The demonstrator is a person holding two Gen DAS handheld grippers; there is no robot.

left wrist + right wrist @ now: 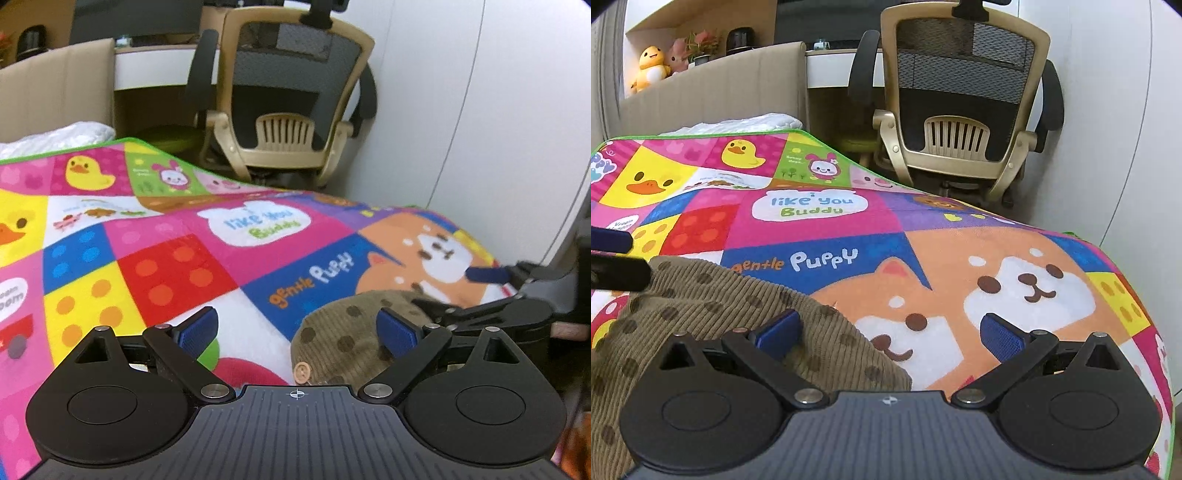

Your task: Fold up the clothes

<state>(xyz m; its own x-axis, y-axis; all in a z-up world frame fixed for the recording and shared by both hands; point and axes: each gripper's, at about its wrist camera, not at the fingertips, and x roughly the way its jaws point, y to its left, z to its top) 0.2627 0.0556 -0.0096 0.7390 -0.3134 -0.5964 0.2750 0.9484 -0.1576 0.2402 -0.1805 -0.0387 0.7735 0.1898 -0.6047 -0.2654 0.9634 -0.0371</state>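
Left wrist view: the left hand-held gripper (297, 330) hangs over a bright patchwork mat (155, 258) with its blue pads (199, 330) spread wide apart and nothing between them. A brown corduroy garment (341, 338) with dark dots lies on the mat at the lower right, partly under the right-hand pad; a pale button (302, 371) shows at its near edge. The right hand-held gripper (491, 275) reaches in from the right edge, just past the garment, over the puppy print. Beyond the mat stand an office chair (291, 107), a desk (162, 70) and a white wall (480, 92).

Right wrist view: the right hand-held gripper (890, 332) is also wide open and empty, its left pad (779, 330) over the garment (701, 314) and its right pad (1003, 338) over bare mat (827, 229). The garment is bunched at the lower left of the mat, its far edge lying beside the words "gentle Puppy". Part of the left hand-held gripper (613, 258) shows at the left edge, above the garment's far corner; whether it touches the cloth I cannot tell. Behind are the chair (960, 92), a beige headboard (713, 85) and a shelf with a yellow duck toy (650, 66)
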